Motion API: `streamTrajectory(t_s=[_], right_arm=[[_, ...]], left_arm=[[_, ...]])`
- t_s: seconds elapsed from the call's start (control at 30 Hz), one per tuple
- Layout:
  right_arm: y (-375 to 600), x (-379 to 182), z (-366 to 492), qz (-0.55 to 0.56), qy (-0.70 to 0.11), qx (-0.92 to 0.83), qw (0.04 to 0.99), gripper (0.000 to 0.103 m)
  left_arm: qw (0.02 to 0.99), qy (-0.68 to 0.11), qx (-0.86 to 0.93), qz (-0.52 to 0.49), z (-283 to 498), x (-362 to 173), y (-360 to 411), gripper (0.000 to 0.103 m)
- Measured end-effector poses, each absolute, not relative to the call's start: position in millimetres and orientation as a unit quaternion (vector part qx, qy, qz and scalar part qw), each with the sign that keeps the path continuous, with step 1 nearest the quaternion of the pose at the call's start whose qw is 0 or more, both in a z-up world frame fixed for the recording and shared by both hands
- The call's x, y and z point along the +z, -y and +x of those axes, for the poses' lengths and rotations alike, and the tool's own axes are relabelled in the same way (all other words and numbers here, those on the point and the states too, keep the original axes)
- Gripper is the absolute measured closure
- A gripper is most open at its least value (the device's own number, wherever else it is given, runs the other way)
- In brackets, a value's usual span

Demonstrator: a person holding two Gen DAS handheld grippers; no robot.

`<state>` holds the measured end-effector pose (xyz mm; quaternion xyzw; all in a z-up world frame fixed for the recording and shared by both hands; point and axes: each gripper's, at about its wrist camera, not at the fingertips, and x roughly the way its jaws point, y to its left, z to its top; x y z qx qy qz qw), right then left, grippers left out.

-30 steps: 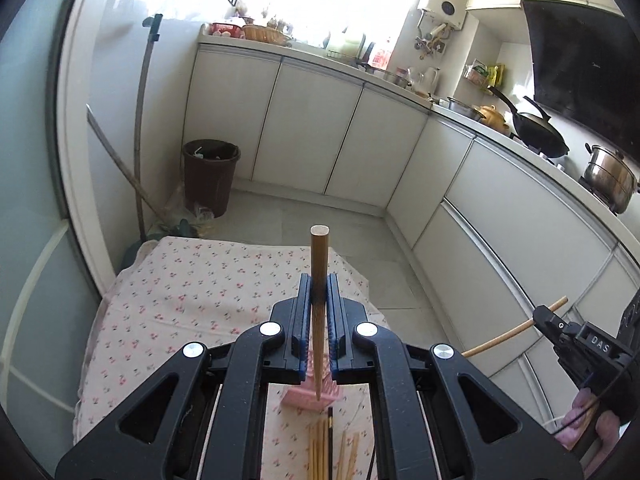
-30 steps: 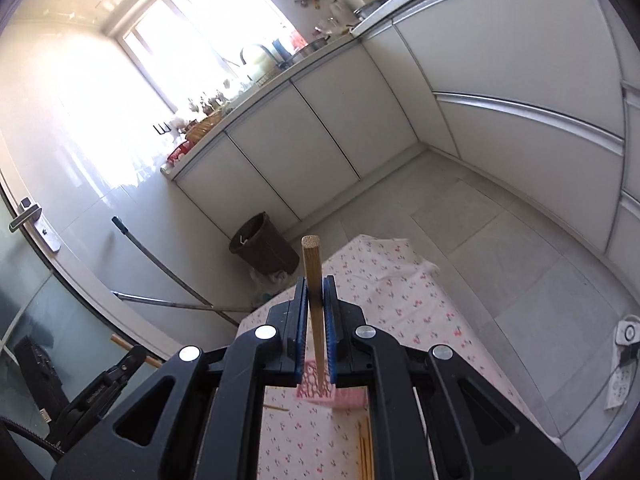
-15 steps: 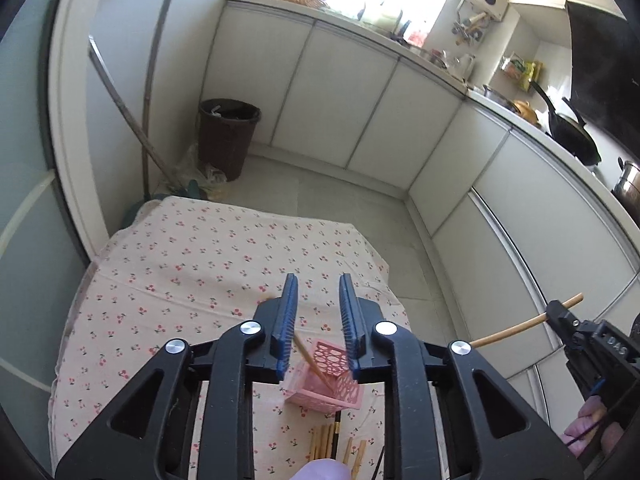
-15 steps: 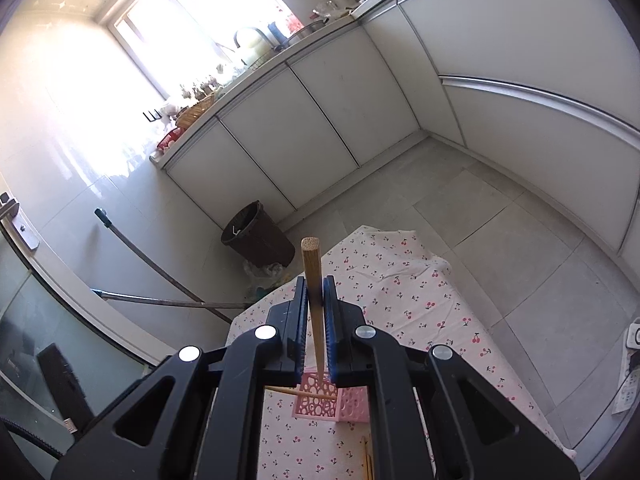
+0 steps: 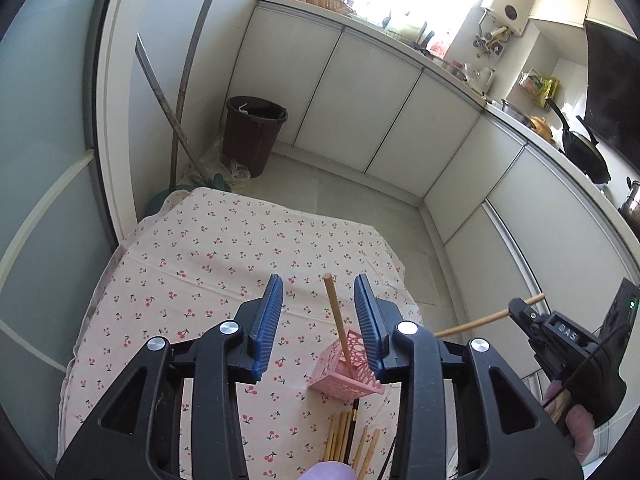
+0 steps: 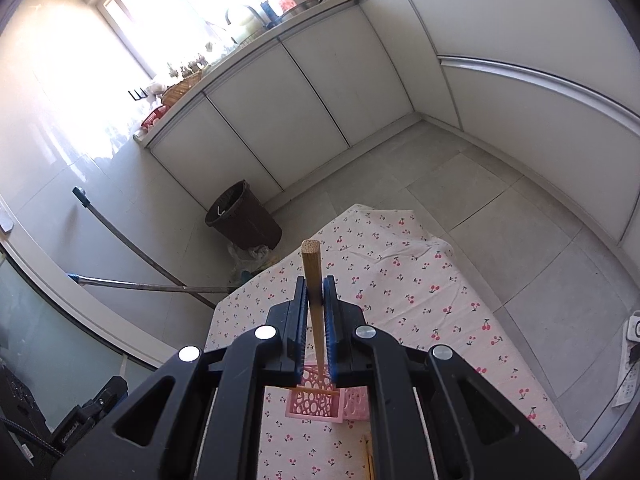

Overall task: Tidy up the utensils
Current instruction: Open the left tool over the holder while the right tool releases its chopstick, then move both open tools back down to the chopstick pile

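A pink lattice holder (image 5: 340, 380) stands on the cherry-print tablecloth (image 5: 200, 260). One wooden chopstick (image 5: 338, 320) leans in it, free between the jaws of my left gripper (image 5: 319, 284), which are opening and do not touch it. Loose chopsticks (image 5: 340, 436) lie in front of the holder. My right gripper (image 6: 315, 284) grips another chopstick (image 6: 311, 256) upright, its lower end over the holder (image 6: 316, 400); its jaws are just starting to open. In the left wrist view the right gripper (image 5: 516, 309) shows at the right with that chopstick (image 5: 472, 324).
A brown bin (image 5: 254, 132) and two long handles (image 5: 160, 92) stand against the wall beyond the table. White cabinets (image 5: 360, 92) line the room's far and right sides. A person's hand (image 5: 576, 432) holds the right gripper's handle.
My left gripper has let go of its chopstick, which now stands in the pink holder, and its jaws have spread. Both grippers have come down toward the table; the right still carries its chopstick.
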<state>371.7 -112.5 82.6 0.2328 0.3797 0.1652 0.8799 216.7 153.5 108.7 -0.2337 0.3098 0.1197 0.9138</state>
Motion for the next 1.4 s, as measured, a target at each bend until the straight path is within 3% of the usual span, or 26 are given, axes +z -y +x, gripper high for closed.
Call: streamTrajectory(t_s=[0.33, 0.6, 0.73, 1.13, 1.4], right_arm=[[96, 67, 371, 0.214, -0.394, 0.158, 0.88, 0.07], [98, 70, 340, 0.167, -0.384, 0.146, 0.896, 0.061], [97, 64, 321, 0.143, -0.383, 0.141, 0.902, 0.047], [100, 42, 284, 0.071, -0.398, 0.126, 0.906, 0.036], [126, 14, 265, 0.076, -0.433, 0.11, 0.891, 0.015]], left_arm=[[0.915, -0.334, 0.099, -0.206, 220, 97, -137, 0.052], [0.92, -0.335, 0.092, -0.182, 217, 97, -116, 0.037], [0.921, -0.336, 0.095, -0.171, 214, 93, -108, 0.027], [0.912, -0.364, 0.116, -0.15, 196, 59, -95, 0.017], [0.904, -0.39, 0.116, -0.13, 187, 41, -79, 0.007]])
